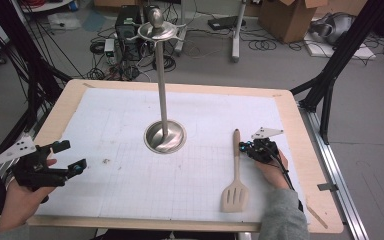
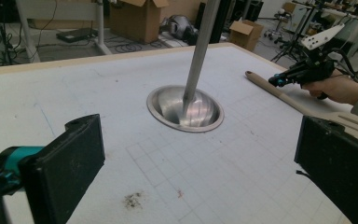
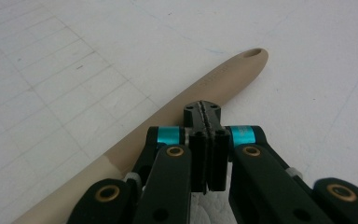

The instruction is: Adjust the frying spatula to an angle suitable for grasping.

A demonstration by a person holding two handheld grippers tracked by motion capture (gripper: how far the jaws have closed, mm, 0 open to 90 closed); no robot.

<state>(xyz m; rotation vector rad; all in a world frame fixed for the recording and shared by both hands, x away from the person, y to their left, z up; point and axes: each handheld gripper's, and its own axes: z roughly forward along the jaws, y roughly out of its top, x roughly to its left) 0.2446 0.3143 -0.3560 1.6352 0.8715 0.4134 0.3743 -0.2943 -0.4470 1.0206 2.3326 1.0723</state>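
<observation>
Spatula (image 1: 236,175), beige and slotted, lies flat on the gridded white mat (image 1: 130,190) at about four o'clock from the metal stand (image 1: 164,136), blade toward the near edge, handle pointing away. Right gripper (image 1: 243,147) sits just beside the upper handle, at its three o'clock, jaws pressed together on nothing; in the right gripper view the tips hang over the handle. Left gripper (image 1: 73,156) hovers near the mat's left edge at nine o'clock, jaws spread wide and empty. Bare mat lies between the two. Beyond, the wooden table (image 1: 190,88) rim runs clear at twelve o'clock; past it, grey floor, cables, cardboard boxes (image 1: 290,17).
</observation>
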